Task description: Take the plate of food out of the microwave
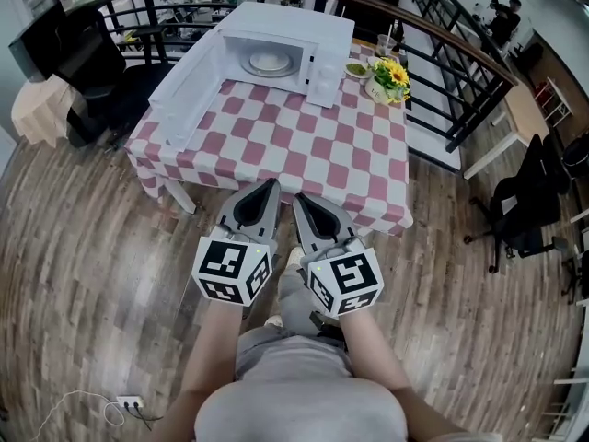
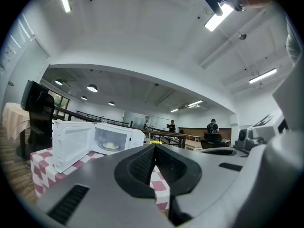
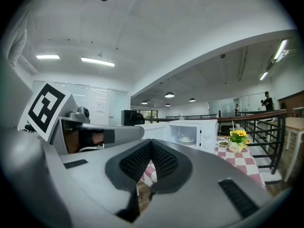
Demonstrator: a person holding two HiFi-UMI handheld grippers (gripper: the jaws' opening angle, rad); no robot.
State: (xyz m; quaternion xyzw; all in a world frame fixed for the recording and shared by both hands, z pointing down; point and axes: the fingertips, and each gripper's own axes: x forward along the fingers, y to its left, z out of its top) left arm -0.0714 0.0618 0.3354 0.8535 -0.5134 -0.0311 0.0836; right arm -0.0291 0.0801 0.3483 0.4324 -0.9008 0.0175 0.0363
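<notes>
A white microwave (image 1: 287,40) stands at the far side of the checked table (image 1: 304,150), its door (image 1: 189,86) swung open to the left. Inside it lies a white plate of food (image 1: 270,62), also visible as the plate (image 2: 111,146) and the plate (image 3: 186,139) in the gripper views. My left gripper (image 1: 273,184) and right gripper (image 1: 298,197) hover side by side over the floor just short of the table's near edge. Both are shut with nothing between the jaws, tips meeting at the left gripper (image 2: 154,147) and right gripper (image 3: 152,142).
A pot of yellow flowers (image 1: 390,77) and a small green dish (image 1: 356,69) sit right of the microwave. A black railing (image 1: 460,72) curves behind the table. A black chair (image 1: 87,72) stands at the left, another chair (image 1: 529,201) at the right. Wooden floor (image 1: 92,274) lies below.
</notes>
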